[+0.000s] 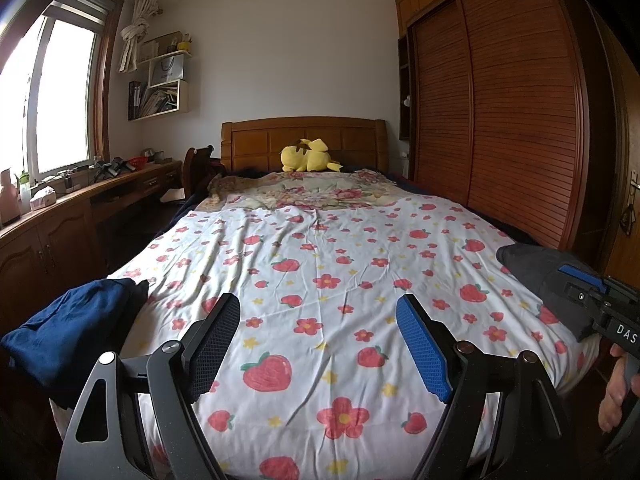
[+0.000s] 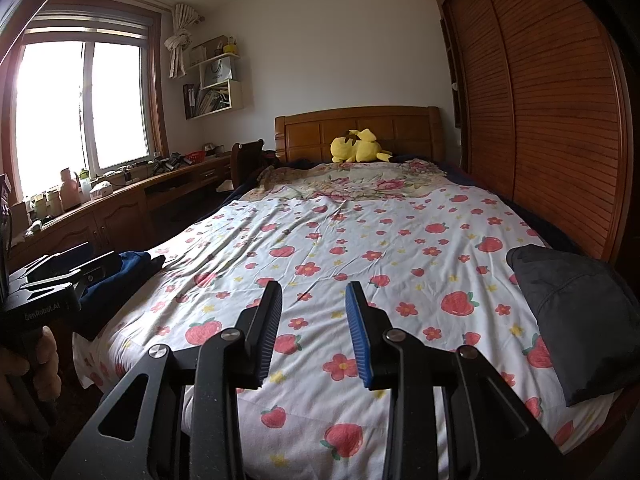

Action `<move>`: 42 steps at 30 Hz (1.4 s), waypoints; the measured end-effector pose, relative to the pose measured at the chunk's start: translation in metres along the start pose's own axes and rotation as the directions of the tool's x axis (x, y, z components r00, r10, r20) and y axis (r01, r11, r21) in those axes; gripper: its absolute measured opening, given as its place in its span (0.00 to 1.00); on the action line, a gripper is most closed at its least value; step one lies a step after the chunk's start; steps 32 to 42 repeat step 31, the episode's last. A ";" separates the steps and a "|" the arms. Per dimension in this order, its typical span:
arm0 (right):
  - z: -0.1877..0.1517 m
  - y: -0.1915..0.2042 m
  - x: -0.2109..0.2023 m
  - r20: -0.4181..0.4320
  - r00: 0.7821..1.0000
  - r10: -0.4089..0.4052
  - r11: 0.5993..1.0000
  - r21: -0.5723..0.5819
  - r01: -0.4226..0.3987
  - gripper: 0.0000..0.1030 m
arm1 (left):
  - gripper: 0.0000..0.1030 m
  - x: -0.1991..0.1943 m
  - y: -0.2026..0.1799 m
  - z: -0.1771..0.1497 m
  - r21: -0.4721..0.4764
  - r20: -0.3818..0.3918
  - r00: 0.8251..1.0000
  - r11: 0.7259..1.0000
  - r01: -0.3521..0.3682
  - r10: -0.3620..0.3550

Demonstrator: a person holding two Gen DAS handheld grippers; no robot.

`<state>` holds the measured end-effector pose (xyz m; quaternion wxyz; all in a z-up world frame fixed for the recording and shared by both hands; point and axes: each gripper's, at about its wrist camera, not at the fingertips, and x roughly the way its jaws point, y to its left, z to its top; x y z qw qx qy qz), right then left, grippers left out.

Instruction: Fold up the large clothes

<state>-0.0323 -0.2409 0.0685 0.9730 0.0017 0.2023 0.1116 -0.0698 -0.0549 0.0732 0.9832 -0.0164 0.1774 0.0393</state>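
Observation:
A navy blue garment [image 1: 68, 332] lies bunched at the bed's near left corner; it shows in the right wrist view [image 2: 120, 276] too. A dark grey folded garment [image 2: 580, 312] rests at the near right edge, also visible as a grey garment [image 1: 536, 276] in the left wrist view. My left gripper [image 1: 318, 312] hovers over the strawberry sheet [image 1: 320, 248], jaws wide apart, nothing between them. My right gripper [image 2: 314, 300] hangs above the sheet [image 2: 360, 240] with a narrower gap, open and holding nothing. Each gripper appears at the edge of the other's view.
A yellow plush toy [image 1: 308, 156] sits by the wooden headboard [image 1: 304, 136]. A louvred wardrobe [image 1: 500, 120] runs along the right side. A cluttered desk [image 1: 80, 196] and window stand at the left. A person's hand [image 1: 616, 396] holds the right gripper's handle.

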 end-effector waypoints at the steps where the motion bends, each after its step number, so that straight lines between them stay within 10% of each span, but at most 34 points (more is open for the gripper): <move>1: 0.000 0.001 0.000 0.000 1.000 0.000 1.000 0.000 0.000 0.33 | 0.80 0.000 0.000 0.000 0.000 0.000 1.000 1.000 -0.001 0.001; 42: 0.000 -0.001 0.000 0.001 1.000 0.002 1.000 -0.004 -0.002 0.33 | 0.80 -0.001 0.000 -0.001 -0.007 0.004 1.000 1.000 0.009 -0.009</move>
